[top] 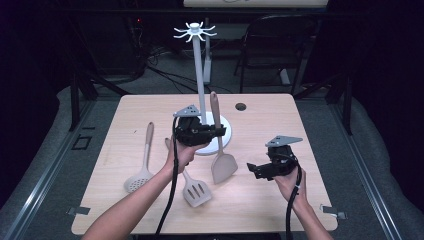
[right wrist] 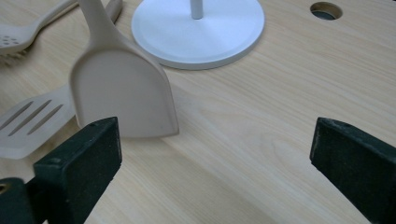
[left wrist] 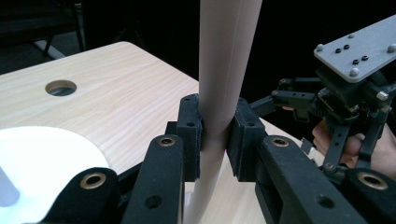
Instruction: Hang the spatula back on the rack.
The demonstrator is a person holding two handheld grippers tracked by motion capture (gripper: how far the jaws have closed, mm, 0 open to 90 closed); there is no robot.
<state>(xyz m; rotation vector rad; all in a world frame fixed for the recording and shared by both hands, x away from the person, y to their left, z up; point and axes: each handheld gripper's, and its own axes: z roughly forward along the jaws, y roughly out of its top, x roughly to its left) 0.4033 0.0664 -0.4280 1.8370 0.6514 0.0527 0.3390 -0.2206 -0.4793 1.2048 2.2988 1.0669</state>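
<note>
The left gripper (top: 212,131) sits near the centre of the worktop (top: 260,205) in the high view, its jaws clenched on the handle of a beige solid spatula (top: 223,166). In the left gripper view the two black pads press the round handle (left wrist: 224,70) from either side, and the handle stands almost upright between them. The spatula's flat blade hangs down at about six o'clock from that grip, its lower edge at or just above the wood; whether it touches I cannot tell.

The right gripper (top: 254,170) is at roughly four o'clock from the left one, well apart from the spatula's handle and near its blade. Its jaws are released and stand wide, with bare wood between them in the right gripper view, where the blade (right wrist: 123,88) lies just beyond the left pad (right wrist: 77,172).

A white utensil stand (top: 200,85) rises at twelve o'clock from the left gripper, its round base (right wrist: 198,32) just behind the spatula. A slotted turner (top: 195,190) lies flat at seven o'clock from the blade, and a perforated skimmer (top: 140,172) lies farther toward nine o'clock. A cable hole (top: 241,106) sits in the worktop at about one o'clock from the stand's base.
</note>
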